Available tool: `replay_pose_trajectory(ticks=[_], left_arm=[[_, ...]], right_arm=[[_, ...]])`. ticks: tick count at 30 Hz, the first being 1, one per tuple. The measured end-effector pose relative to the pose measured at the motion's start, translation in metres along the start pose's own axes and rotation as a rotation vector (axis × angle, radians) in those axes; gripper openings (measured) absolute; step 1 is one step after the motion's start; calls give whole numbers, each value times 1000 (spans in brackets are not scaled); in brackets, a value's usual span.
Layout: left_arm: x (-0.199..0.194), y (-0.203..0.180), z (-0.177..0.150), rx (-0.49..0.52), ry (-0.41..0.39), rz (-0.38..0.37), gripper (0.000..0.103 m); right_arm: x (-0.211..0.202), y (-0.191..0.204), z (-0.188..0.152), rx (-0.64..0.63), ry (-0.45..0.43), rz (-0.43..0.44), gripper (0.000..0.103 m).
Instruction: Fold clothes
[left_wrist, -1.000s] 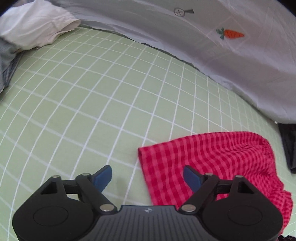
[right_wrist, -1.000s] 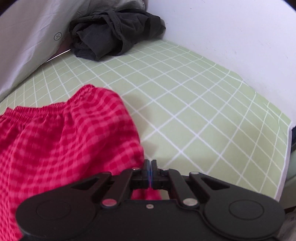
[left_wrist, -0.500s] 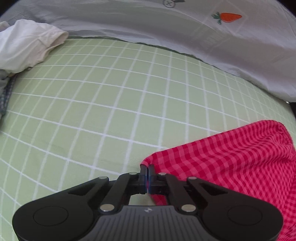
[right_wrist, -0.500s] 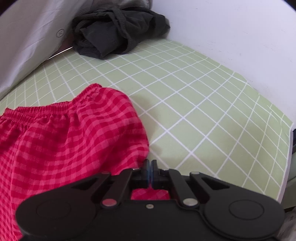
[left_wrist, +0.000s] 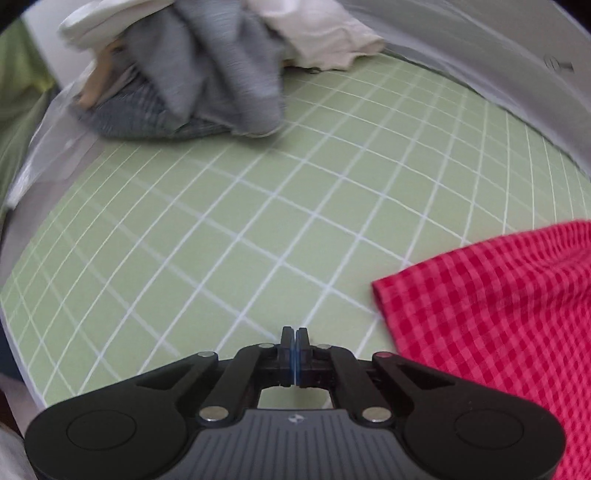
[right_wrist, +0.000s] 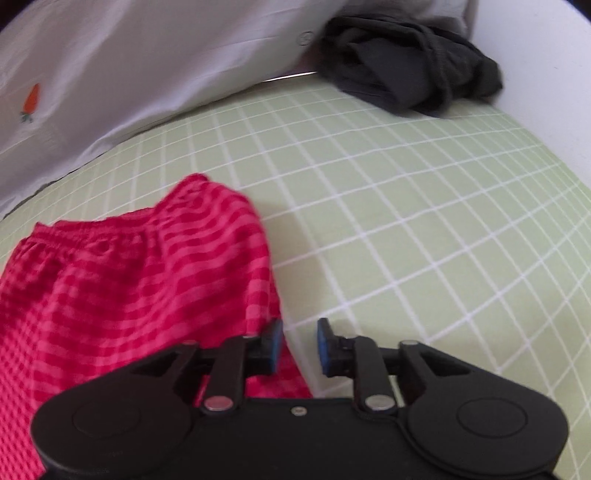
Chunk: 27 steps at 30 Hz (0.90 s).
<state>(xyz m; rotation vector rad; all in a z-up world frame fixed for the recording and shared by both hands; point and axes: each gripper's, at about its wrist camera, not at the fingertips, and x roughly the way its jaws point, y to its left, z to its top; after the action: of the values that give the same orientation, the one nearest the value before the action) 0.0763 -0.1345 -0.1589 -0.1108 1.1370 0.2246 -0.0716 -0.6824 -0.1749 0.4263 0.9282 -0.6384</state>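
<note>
Red checked shorts (left_wrist: 498, 314) lie on the green grid sheet (left_wrist: 258, 221), at the right of the left wrist view. My left gripper (left_wrist: 294, 338) is shut with nothing between its pads, over bare sheet to the left of the shorts' corner. In the right wrist view the shorts (right_wrist: 129, 280) lie at the left with the elastic waistband at the far side. My right gripper (right_wrist: 298, 345) is open at the shorts' right edge, its left pad over the cloth and its right pad over the sheet.
A pile of grey and white clothes (left_wrist: 207, 74) sits at the far left of the bed. A dark garment (right_wrist: 406, 74) lies at the far right by the wall. A grey-white duvet with a carrot print (right_wrist: 129, 74) runs along the back.
My left gripper has let go of the shorts' corner, stayed shut and swung left towards the clothes pile. My right gripper has opened and released the shorts' edge.
</note>
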Motion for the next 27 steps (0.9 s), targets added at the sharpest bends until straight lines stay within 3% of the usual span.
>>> replay_pose_trajectory(ticks=[1, 4, 9, 13, 19, 23, 27], left_arm=[[-4, 5, 0, -28, -13, -8, 4], [-18, -2, 5, -45, -64, -42, 22], [-32, -70, 32, 75, -128, -185, 56], [-29, -147, 47, 231, -113, -296, 56], [-11, -244, 65, 434, -82, -434, 59], [3, -300, 73, 566, -61, -507, 61], [17, -331, 76, 628, -8, -569, 61]], right_arm=[[-1, 4, 2, -9, -5, 9, 33], [-7, 10, 9, -39, -45, 3, 49], [-11, 3, 30, 11, -89, 3, 64], [-4, 7, 41, 25, -89, 16, 71], [9, 14, 56, 33, -85, 38, 73], [25, 21, 66, 20, -62, 82, 73], [41, 30, 75, -25, -38, 128, 73]])
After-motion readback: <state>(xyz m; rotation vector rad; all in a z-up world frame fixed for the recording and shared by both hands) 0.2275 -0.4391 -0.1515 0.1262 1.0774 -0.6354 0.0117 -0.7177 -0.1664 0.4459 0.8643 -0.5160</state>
